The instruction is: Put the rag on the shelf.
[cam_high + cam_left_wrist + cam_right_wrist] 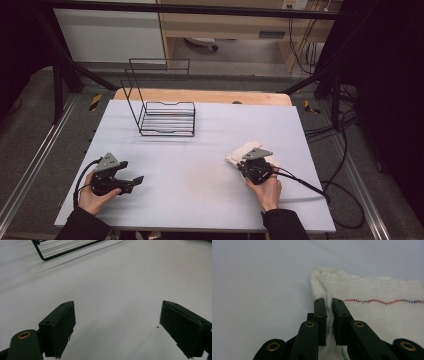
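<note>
High view: white cloth (243,150) lies on the pale table (200,165), right of centre, toward the near edge. Right gripper (253,169) sits on top of the cloth's near part, grey three-cornered plate up, right hand (266,191) behind it, cable trailing off to the right across the table. Left gripper (134,182) rests low over bare table at the near left, well apart from the cloth, left hand (92,196) wrapped round its body, jaws pointing right. Black wire rack (161,107) stands at the far left of the table, its tall back frame rising over a low slatted base, well apart from both grippers. Right gripper view: jaws nearly together, pinching a raised fold of the cloth (384,307) between the pads; fabric bulges up in the narrow slit between them. The pinched fold runs along the cloth's left edge in that view; a multicoloured zigzag stitch line runs across the cloth to the right of the jaws. Rest of the cloth lies flat on the table. Left gripper view: jaws stand wide, nothing between them, just bare table surface; a corner of the wire rack (65,250) shows at the top left.
</note>
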`<control>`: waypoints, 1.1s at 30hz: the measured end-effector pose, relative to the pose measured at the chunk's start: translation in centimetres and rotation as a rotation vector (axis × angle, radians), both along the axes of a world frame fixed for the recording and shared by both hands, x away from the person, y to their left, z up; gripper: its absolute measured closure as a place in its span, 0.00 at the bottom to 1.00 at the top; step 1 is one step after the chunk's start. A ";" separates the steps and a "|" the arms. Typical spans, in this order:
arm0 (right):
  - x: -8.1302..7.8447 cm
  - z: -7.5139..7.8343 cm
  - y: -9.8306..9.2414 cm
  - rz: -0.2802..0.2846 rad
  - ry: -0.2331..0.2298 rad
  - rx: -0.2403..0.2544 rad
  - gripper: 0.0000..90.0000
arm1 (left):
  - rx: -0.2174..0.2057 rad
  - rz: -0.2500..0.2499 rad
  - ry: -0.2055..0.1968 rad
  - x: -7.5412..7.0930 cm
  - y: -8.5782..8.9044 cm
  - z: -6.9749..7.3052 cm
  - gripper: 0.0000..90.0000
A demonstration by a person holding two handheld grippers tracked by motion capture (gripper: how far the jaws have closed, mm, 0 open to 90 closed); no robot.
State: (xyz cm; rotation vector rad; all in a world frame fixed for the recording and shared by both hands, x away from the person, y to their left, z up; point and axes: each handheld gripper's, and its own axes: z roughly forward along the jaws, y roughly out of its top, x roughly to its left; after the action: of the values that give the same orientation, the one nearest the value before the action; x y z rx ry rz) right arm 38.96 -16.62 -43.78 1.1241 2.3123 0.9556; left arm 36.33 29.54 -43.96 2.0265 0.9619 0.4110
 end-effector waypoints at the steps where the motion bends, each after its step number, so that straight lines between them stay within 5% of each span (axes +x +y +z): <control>1: 0.0 0.0 0.0 0.000 0.000 0.000 0.92 | 0.000 0.000 0.000 0.0 0.0 0.0 0.15; 12: -1.9 0.7 4.9 0.163 0.033 0.115 0.92 | 0.004 0.006 0.002 0.0 0.0 0.0 0.15; 22: -2.9 0.1 9.9 0.281 0.044 0.138 0.92 | 0.005 0.011 0.005 0.0 0.1 0.0 0.15; 33: -3.7 -0.6 11.5 0.356 0.081 0.148 0.88 | 0.004 0.012 0.009 0.0 0.0 0.2 0.14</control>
State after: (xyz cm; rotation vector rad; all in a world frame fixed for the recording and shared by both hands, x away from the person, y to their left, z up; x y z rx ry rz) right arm 35.26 -5.10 -44.43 0.8303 2.5992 1.2467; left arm 36.35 29.56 -43.77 2.0293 0.9800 0.4108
